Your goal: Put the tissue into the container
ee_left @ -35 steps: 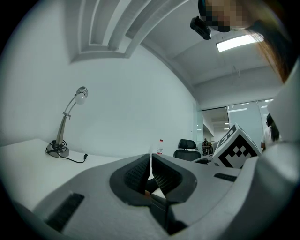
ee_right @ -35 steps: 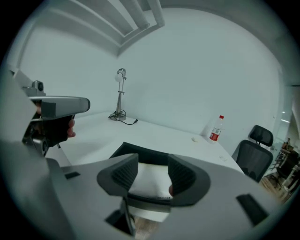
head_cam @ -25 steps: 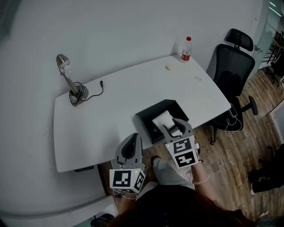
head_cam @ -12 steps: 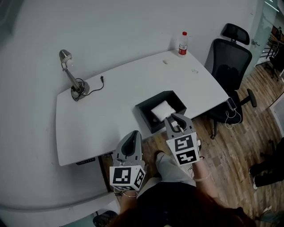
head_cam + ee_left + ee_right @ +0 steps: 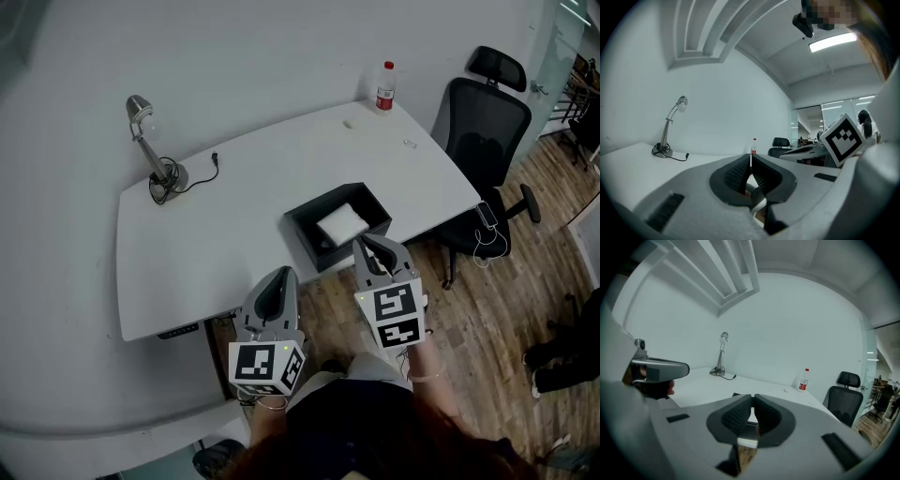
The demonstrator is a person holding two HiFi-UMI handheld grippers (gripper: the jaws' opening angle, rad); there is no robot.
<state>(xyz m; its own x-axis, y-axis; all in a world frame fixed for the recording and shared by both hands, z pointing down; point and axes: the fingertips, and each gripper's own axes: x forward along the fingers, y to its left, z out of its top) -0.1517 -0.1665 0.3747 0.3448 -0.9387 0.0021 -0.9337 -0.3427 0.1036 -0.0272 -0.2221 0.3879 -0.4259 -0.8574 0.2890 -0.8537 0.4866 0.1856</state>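
**Head view.** I held both grippers off the near edge of the table (image 5: 216,234), above the wood floor (image 5: 469,319). The left gripper (image 5: 279,274) pointed level at the table edge. The right gripper (image 5: 366,242) sat just short of the near wall of the container (image 5: 305,251), with its nose tipped slightly down. The tissue (image 5: 342,223) lay flat inside the container, clear of both grippers.

**Left gripper view.** The jaws of the left gripper (image 5: 750,161) were pressed together with nothing between them. The body was level.

**Right gripper view.** The jaws of the right gripper (image 5: 753,401) had just been closing and stood together, empty. The container (image 5: 748,430) showed just beyond the tips.
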